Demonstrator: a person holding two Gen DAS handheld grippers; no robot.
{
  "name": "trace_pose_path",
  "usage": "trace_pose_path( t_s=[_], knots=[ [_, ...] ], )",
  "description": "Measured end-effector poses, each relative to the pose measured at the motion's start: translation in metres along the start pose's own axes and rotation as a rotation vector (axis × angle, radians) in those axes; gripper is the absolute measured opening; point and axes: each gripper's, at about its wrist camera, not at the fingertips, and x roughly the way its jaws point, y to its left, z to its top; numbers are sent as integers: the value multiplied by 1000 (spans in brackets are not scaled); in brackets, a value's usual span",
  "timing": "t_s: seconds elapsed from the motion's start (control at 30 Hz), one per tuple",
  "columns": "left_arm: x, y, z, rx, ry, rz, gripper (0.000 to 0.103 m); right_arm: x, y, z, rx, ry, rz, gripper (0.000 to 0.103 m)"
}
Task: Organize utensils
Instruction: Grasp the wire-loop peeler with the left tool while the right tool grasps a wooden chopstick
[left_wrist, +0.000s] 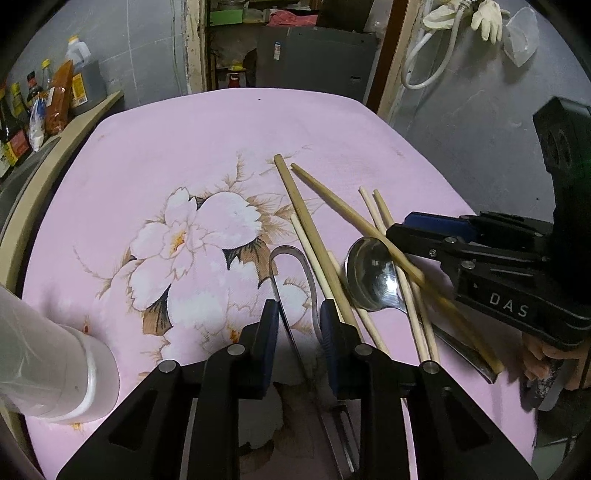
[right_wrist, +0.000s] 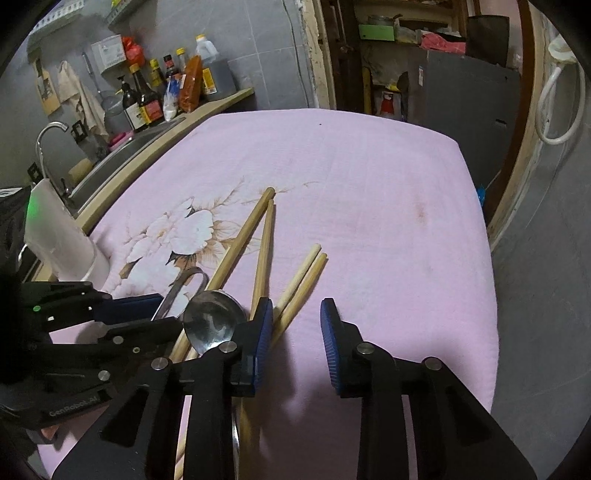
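Note:
Several wooden chopsticks (left_wrist: 314, 236) lie crossed on the pink flowered cloth (left_wrist: 166, 147), with a steel spoon (left_wrist: 369, 273) among them and a steel fork (left_wrist: 295, 280) whose handle runs between my left fingers. My left gripper (left_wrist: 295, 321) is open around the fork handle. My right gripper (right_wrist: 295, 321) is open over bare cloth beside two thin chopsticks (right_wrist: 303, 280), next to the spoon (right_wrist: 214, 321); it also shows in the left wrist view (left_wrist: 436, 229). A white cylindrical holder (left_wrist: 55, 354) stands at the left.
Sauce bottles (right_wrist: 147, 96) and a sink with a tap (right_wrist: 48, 144) line the counter to the left. The cloth's right edge (right_wrist: 484, 258) drops to a grey floor. A doorway with shelves is at the back.

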Motion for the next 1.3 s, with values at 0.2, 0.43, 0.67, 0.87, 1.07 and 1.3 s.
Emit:
trace_pose_path(
  t_s=[0.2,0.43,0.67,0.87,1.07,1.3],
  knots=[
    [-12,13,-9,-32,-14,-6,17,-4,5,-2,15,9,-6,16],
    [-19,13,-17,-25,-30,6,17,-14,20,-3,-52,-34,-37,15],
    [-25,19,-19,-40,-32,-8,17,0,25,3,-65,3,-26,14],
    [-25,20,-16,-36,-16,-8,17,6,28,15,-65,12,-34,14],
    [-22,19,-12,-26,-2,0,18,16,17,30,-21,35,-56,14],
    [-15,11,-5,-4,28,19,18,32,4,44,19,79,-39,14]
  ],
)
